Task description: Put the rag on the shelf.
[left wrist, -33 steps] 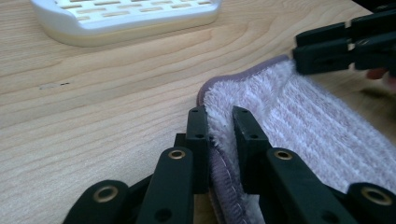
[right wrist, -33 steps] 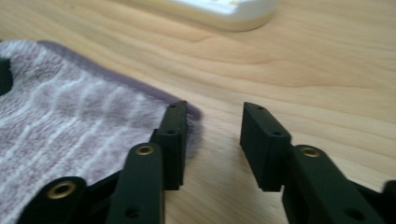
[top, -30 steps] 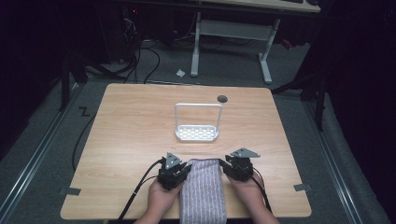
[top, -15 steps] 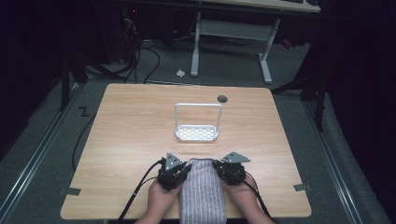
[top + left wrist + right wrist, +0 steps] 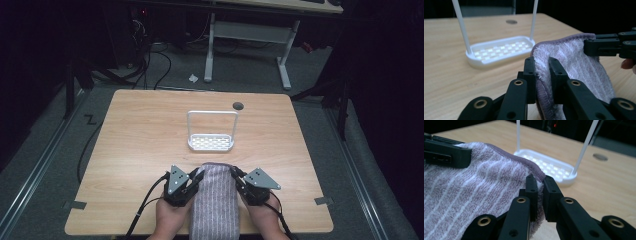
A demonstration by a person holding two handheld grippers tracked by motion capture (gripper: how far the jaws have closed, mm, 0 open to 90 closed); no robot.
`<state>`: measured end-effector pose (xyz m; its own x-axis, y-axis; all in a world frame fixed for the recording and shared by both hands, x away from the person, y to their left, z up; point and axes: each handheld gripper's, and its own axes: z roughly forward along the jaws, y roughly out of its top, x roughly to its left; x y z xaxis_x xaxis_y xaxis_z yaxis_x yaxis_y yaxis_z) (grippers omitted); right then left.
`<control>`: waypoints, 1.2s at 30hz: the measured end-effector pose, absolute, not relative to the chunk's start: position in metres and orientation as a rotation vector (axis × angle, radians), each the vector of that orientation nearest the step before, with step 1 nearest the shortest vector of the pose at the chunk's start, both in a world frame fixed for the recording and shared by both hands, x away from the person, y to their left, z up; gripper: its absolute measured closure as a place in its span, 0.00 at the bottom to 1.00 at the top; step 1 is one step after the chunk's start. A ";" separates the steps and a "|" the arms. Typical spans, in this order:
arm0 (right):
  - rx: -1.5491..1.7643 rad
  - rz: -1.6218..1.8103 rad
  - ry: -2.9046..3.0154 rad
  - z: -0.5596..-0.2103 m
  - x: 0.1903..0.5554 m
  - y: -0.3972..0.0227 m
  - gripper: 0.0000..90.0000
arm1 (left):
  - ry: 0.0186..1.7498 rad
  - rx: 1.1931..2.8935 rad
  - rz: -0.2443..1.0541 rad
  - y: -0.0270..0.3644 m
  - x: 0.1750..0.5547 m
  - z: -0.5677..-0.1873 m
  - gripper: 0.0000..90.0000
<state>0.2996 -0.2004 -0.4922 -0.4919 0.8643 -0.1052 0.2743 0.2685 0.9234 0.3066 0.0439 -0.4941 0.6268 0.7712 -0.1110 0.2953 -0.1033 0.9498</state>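
Gripping both far corners of the towel (image 5: 214,200), lower centre of the high view. Left gripper (image 5: 541,75): jaws nearly closed, pads pinching the towel's hemmed edge near its corner. Right gripper (image 5: 539,192): jaws have just been closing, now clamped on the opp. corner w/ the purple hem between the pads. In the high view the left gripper (image 5: 196,176) and right gripper (image 5: 236,176) sit at either side of the towel's far edge; that edge looks raised a bit off the table (image 5: 150,130), rest of the cloth trails toward the bottom of the frame between the person's hands.

White rack (image 5: 211,131) stands just beyond the towel, centre of frame, upright hoop over a perforated base. Judgement: likely aim is to drape the towel over it.

Risks from here:
- Right grip is shallow, close to the hem only; terry is thick, could slip out if the hands pull apart.
- Uneven lift btw hands → cloth sags or twists, hangs lopsided.
- Rack looks light; dragging towel or a jaw knocking the thin hoop could tip or shove it.
- Trailing end may catch on the table edge or the forearms, tugging a corner free.
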 end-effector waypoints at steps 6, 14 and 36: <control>0.972 1.274 1.851 -0.472 0.289 -0.199 0.94 | 0.841 1.623 0.565 0.046 0.300 -0.475 0.87; 0.923 1.335 1.778 -0.442 0.293 -0.202 0.94 | 0.801 1.581 0.582 0.047 0.308 -0.449 0.87; 0.860 1.401 1.659 -0.370 0.320 -0.202 0.94 | 0.707 1.513 0.674 0.042 0.343 -0.378 0.87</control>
